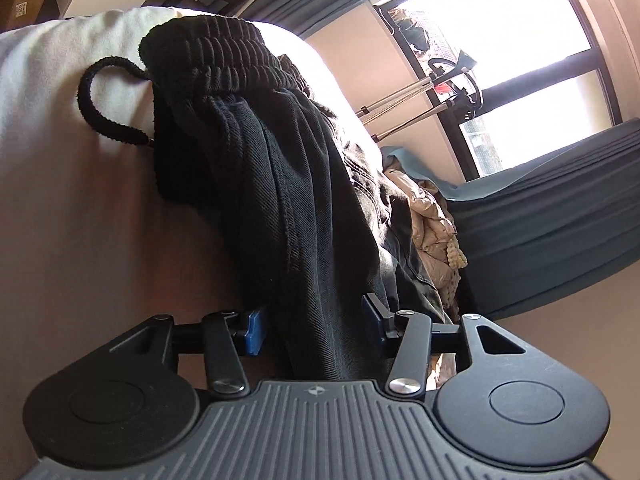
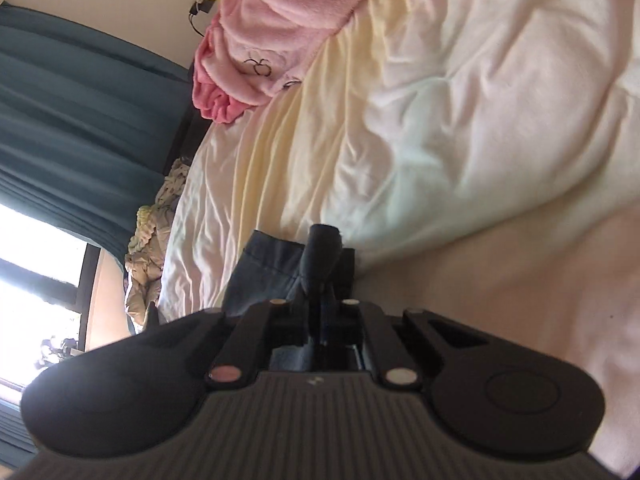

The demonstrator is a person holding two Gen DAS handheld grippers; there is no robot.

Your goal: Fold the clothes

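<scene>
A pair of dark trousers with a ribbed elastic waistband and a black drawstring loop lies on the pale bed sheet in the left wrist view. My left gripper stands with its blue pads apart, the trouser cloth running between them without being clamped. In the right wrist view my right gripper is shut on a bunched fold of the same dark trousers, which sticks up just past the fingers above the cream sheet.
A pink fleece garment lies at the far end of the bed. A beige puffy garment lies beyond the trousers. Teal curtains and a bright window are behind. A drying rack stands by the window.
</scene>
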